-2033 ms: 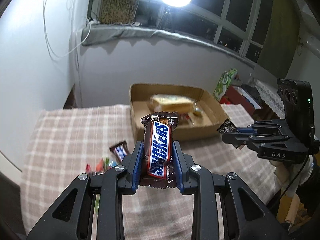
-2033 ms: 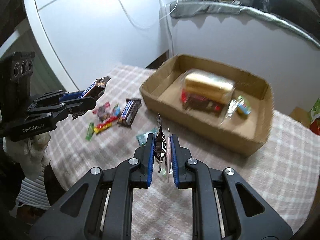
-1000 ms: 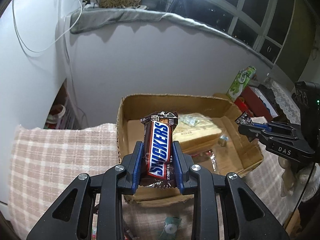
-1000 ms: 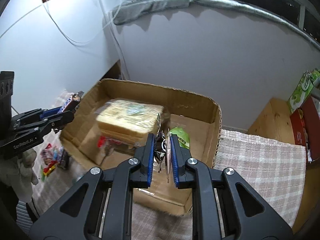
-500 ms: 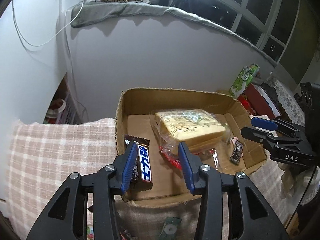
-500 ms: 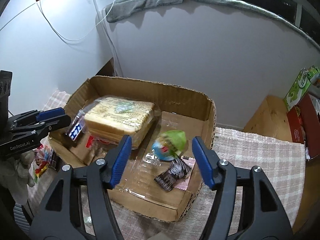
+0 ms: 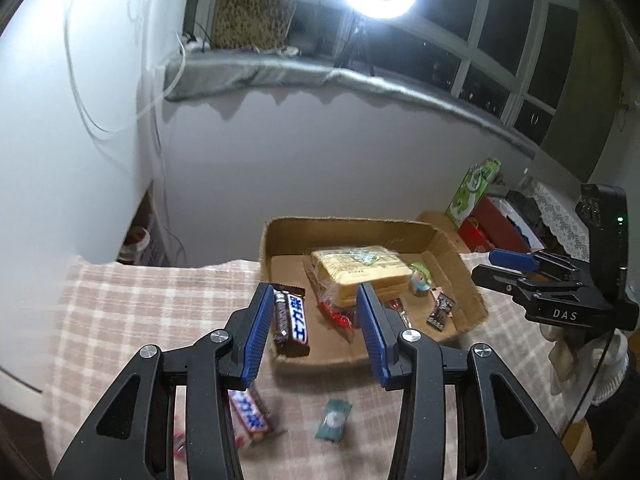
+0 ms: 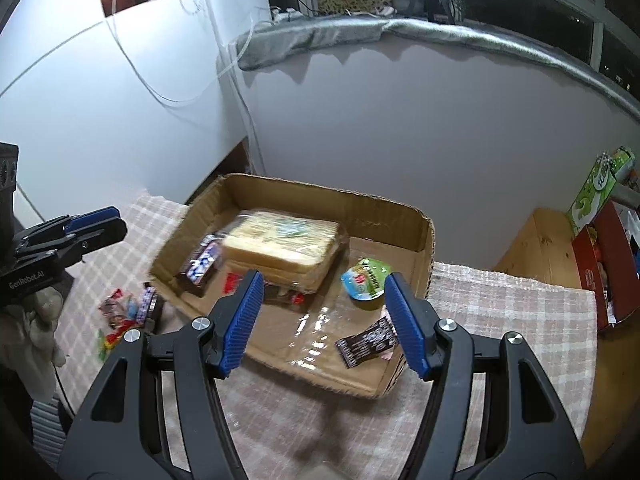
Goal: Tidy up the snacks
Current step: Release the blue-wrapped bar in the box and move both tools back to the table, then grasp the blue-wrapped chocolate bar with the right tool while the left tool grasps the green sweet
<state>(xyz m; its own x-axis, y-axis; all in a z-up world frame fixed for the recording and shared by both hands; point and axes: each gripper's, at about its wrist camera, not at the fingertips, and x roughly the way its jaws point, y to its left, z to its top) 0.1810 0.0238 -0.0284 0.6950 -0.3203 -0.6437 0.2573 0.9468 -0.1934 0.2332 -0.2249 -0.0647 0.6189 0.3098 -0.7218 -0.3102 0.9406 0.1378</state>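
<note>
1. Two hand-held grippers hover over the cardboard box: the left gripper and the right gripper, both with jaws spread wide and nothing between them.
2. One Snickers bar lies inside the box at its near-left corner, long axis running from near wall to far wall.
3. One wrapped loaf of sliced bread fills the box's middle; one green-lidded cup and one small dark packet lie toward the right wall.
4. One more bar and one green sachet rest on the checked cloth before the box's near wall, apart from it.
</note>
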